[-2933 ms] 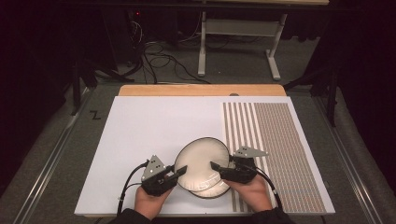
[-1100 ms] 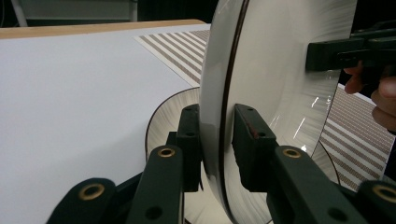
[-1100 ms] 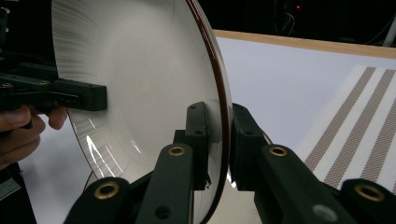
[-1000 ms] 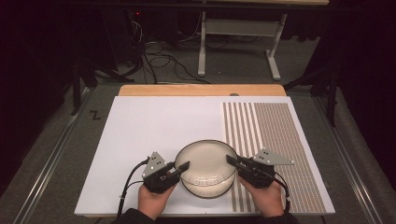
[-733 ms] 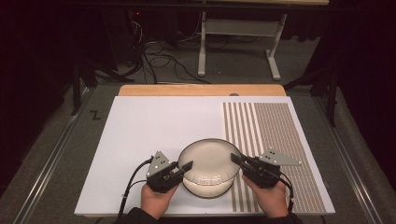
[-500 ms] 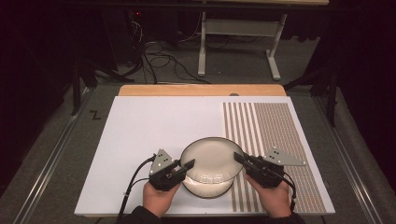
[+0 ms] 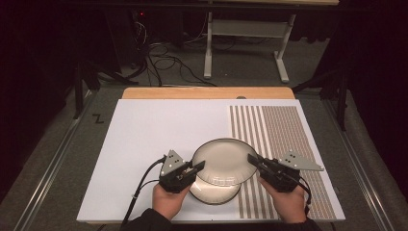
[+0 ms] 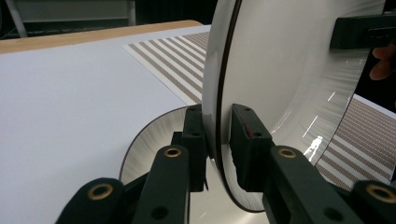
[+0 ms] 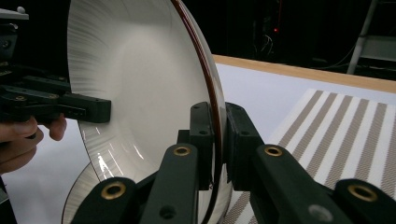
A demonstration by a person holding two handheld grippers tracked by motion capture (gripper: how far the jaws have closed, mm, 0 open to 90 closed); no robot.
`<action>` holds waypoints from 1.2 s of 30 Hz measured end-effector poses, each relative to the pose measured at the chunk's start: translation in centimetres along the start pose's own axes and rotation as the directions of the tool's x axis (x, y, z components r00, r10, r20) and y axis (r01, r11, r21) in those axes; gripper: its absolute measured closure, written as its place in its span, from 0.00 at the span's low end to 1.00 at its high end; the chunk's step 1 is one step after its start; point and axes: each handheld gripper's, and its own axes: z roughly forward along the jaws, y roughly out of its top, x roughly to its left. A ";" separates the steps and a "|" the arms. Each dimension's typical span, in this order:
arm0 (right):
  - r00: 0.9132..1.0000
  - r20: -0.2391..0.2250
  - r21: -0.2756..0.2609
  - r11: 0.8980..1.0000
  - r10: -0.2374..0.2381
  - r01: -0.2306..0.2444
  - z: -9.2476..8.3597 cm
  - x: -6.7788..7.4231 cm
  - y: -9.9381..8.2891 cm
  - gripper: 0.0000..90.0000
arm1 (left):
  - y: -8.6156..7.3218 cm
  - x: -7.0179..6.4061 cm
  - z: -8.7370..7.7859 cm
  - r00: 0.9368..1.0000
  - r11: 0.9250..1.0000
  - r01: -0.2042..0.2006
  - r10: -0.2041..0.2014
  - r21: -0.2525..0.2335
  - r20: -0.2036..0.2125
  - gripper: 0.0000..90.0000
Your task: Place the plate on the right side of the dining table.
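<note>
Fingers [image 8: 243, 140] of my left gripper [image 7: 192, 171] and right gripper [image 7: 257, 162] are clenched on opposite rims of the upper plate [image 7: 223, 160], lifted clear of the lower plate [image 7: 214, 193] on the tabletop [image 7: 144, 139]. Separating looks done; setting it down remains. Round, it has no long axis; its hollow faces up, roughly level.
</note>
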 end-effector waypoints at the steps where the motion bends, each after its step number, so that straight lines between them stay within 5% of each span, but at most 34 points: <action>1: 1.000 0.005 0.000 1.000 0.000 0.000 -0.2 -0.2 0.1 0.94 | 0.1 -0.1 0.1 1.000 1.000 -0.002 0.002 0.001 0.001 0.86; 36: 0.985 0.172 -0.013 1.000 0.001 0.001 -6.3 -6.3 0.8 0.90 | 4.7 -5.8 7.7 0.995 0.995 -0.093 0.092 0.037 0.045 0.87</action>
